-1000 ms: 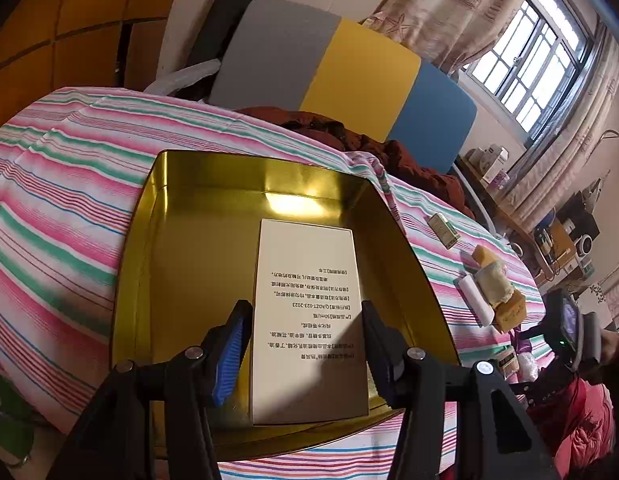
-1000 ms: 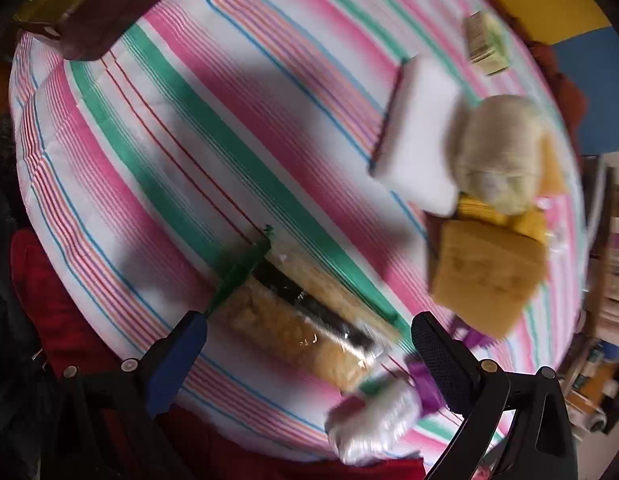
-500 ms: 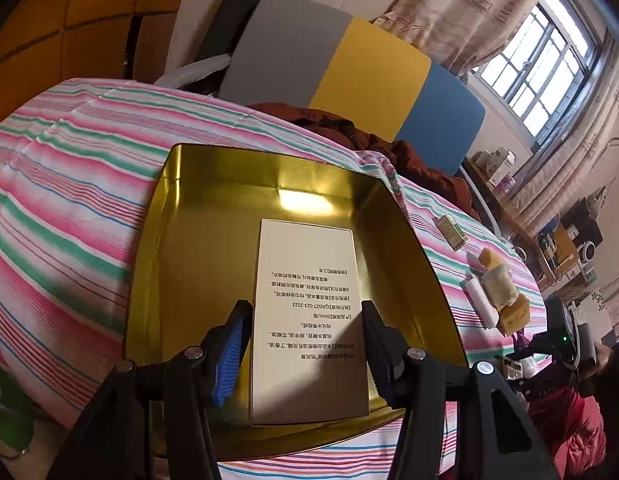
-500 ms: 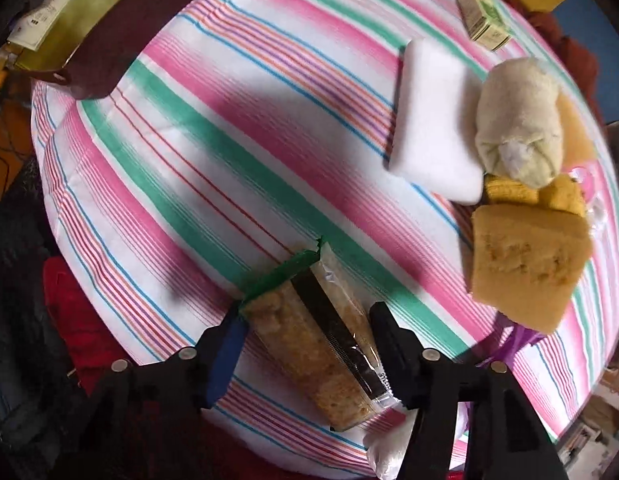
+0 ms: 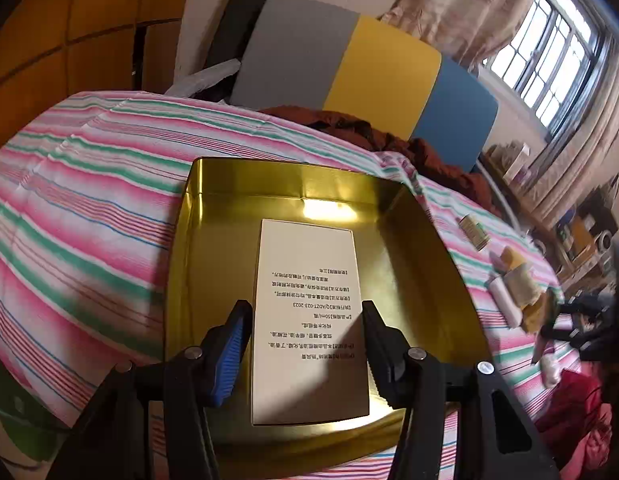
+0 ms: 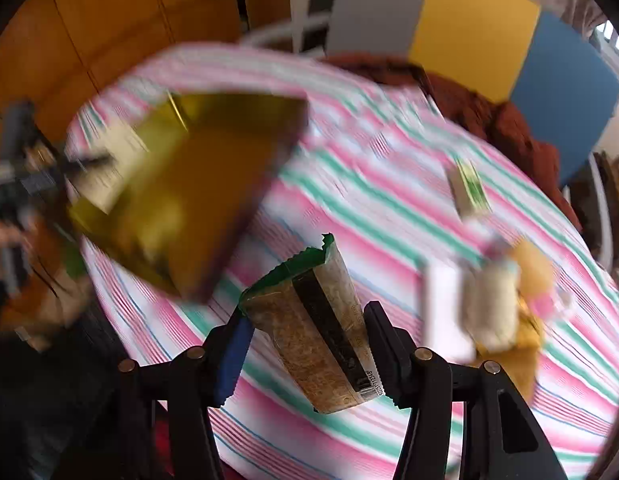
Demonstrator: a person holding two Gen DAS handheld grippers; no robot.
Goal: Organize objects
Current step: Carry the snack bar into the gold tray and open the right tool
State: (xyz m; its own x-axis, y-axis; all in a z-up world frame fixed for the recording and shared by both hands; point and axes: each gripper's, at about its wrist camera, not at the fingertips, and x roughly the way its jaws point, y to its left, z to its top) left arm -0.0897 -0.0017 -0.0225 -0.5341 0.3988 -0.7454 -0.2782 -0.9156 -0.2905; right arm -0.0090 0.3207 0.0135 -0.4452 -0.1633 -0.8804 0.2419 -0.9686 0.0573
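Counted on the striped cloth

One gold metal tray [image 5: 197, 264] with one cream printed card [image 5: 309, 264] in it; one clear snack packet with green torn edge [image 6: 313, 320]; one small green-and-white box [image 6: 469, 192]; one white rectangular block [image 6: 443, 312]; one pale rolled cloth [image 6: 489, 304]; at least one yellow sponge [image 6: 533, 264], the blur hiding any others; two black two-finger grippers.

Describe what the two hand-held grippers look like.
Both match. The left hand-held gripper and right hand-held gripper are black plastic frames with silver screw heads. Each has one finger with a ribbed blue pad and one with a black serrated edge. No cables or sleeves show.
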